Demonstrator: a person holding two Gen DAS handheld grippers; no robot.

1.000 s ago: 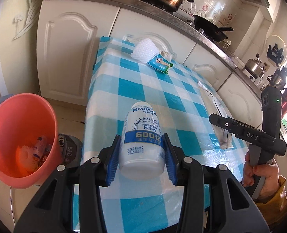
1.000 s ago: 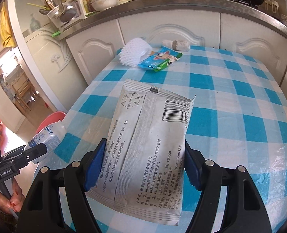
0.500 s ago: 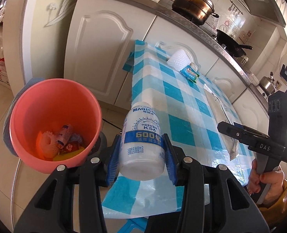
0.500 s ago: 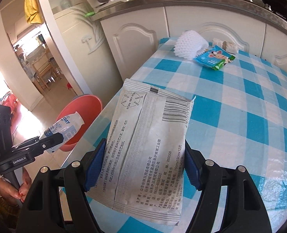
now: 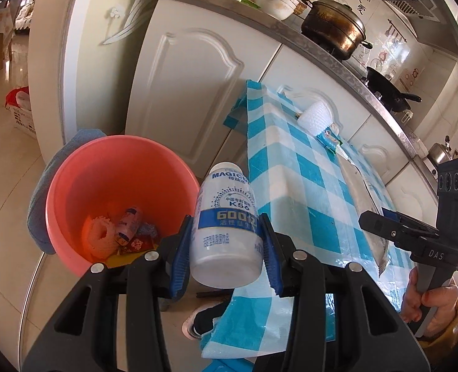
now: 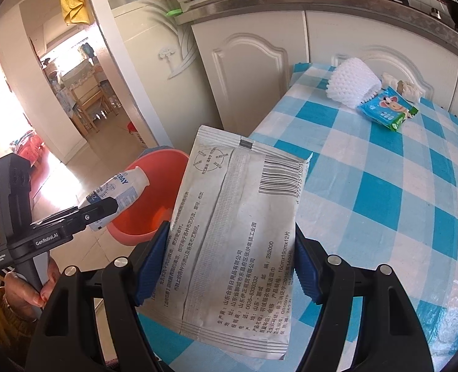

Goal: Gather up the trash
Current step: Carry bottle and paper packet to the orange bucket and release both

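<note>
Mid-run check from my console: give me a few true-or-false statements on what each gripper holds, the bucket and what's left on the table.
1. The left gripper holds a white bottle. True.
2. The right gripper is empty. False: it grips a flat grey packet.
3. The pink bucket is empty. False: foam netting and wrappers lie in its bottom.
4. A white foam net and a blue wrapper lie on the checked table. True.
5. The bucket stands on the table. False: it stands on the floor beside the table.
</note>
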